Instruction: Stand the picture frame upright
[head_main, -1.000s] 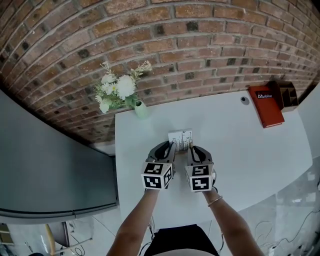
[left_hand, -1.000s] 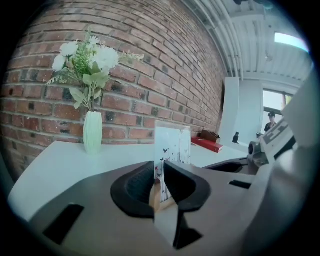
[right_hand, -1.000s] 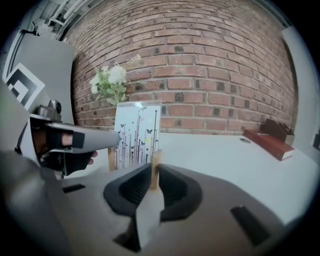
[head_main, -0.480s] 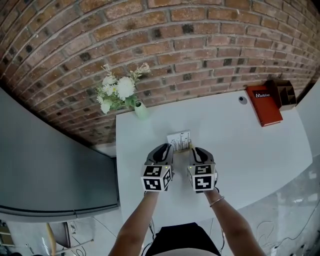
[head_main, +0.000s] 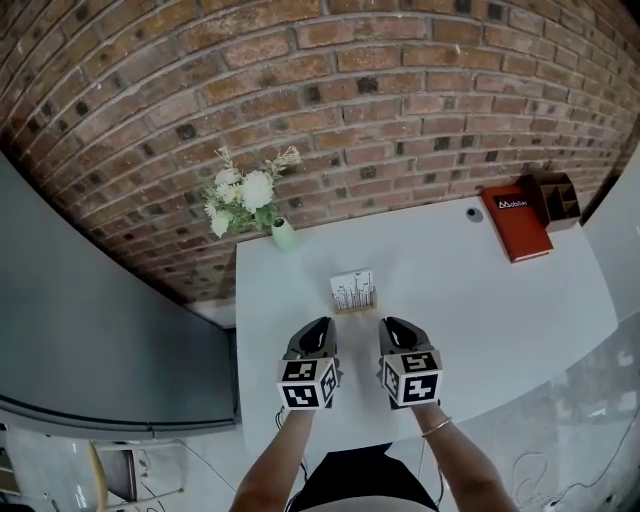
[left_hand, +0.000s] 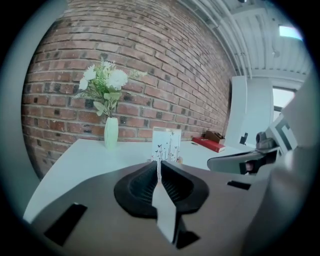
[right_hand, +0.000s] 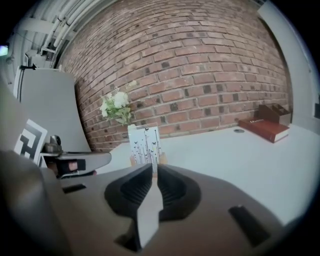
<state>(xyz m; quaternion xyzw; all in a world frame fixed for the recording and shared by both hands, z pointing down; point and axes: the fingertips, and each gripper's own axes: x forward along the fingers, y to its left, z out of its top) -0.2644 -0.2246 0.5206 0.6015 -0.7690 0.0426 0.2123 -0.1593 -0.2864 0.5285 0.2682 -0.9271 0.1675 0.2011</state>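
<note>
The picture frame (head_main: 353, 290), white with thin black stems and butterflies on it, stands upright on the white table (head_main: 480, 300) on small wooden feet. It shows ahead in the left gripper view (left_hand: 166, 145) and in the right gripper view (right_hand: 144, 145). Both grippers are on the near side of it and apart from it. My left gripper (head_main: 318, 333) (left_hand: 159, 164) is closing, its jaws almost together with nothing between them. The jaws of my right gripper (head_main: 394, 331) (right_hand: 153, 167) stand close together, holding nothing.
A pale green vase of white flowers (head_main: 283, 235) stands at the table's back left, against the brick wall (head_main: 400, 90). A red book (head_main: 515, 222), a brown organiser (head_main: 555, 198) and a small round cap (head_main: 473, 213) lie at the back right. A grey panel (head_main: 90, 330) stands to the left.
Both grippers have drawn back toward me from the frame's two sides. The frame stays standing on the table by itself.
</note>
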